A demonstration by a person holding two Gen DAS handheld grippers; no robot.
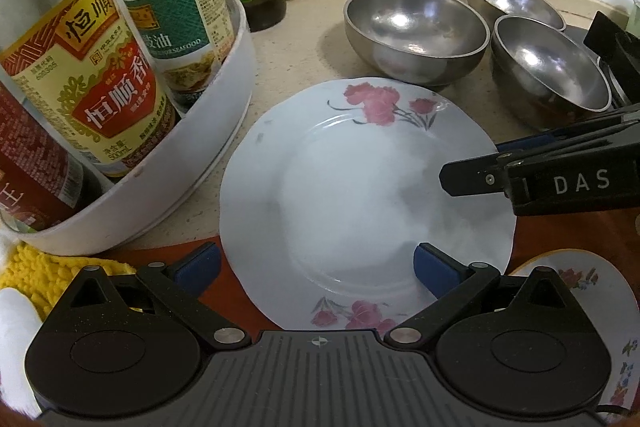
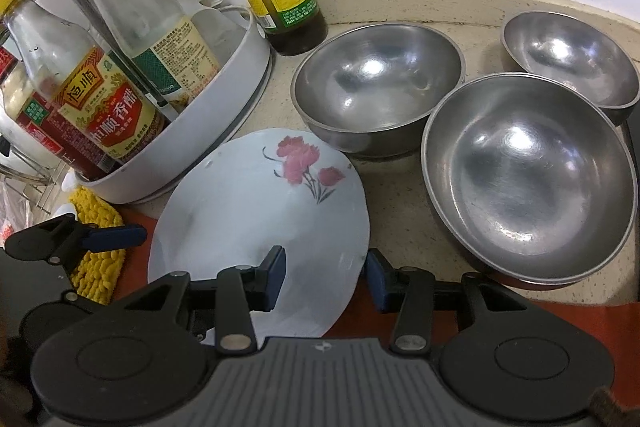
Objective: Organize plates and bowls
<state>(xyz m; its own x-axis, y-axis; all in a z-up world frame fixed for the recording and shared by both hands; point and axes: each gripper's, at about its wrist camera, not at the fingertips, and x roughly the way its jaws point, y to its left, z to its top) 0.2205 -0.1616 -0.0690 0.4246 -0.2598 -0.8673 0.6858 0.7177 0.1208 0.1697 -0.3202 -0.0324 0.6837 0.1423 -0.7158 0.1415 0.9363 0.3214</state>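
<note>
Two grippers over a floral plate on a kitchen counter.
Nearest: left gripper [image 1: 316, 267] w/ fingers spread wide, one pad over the plate [image 1: 360, 203], gripping nothing. Right gripper [image 2: 326, 277] straddles the plate's right edge, fingers apart, not pinching it. Plate lies flat, partly on a red mat [image 2: 400, 323]. Left: white tub [image 2: 224, 131] of bottles. Behind: 3 steel bowls [image 2: 380, 87], then tiled wall.

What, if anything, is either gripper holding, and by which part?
Nothing is gripped yet. The right gripper straddles the right rim of the flowered plate, pads apart; the left gripper is open over it.
</note>
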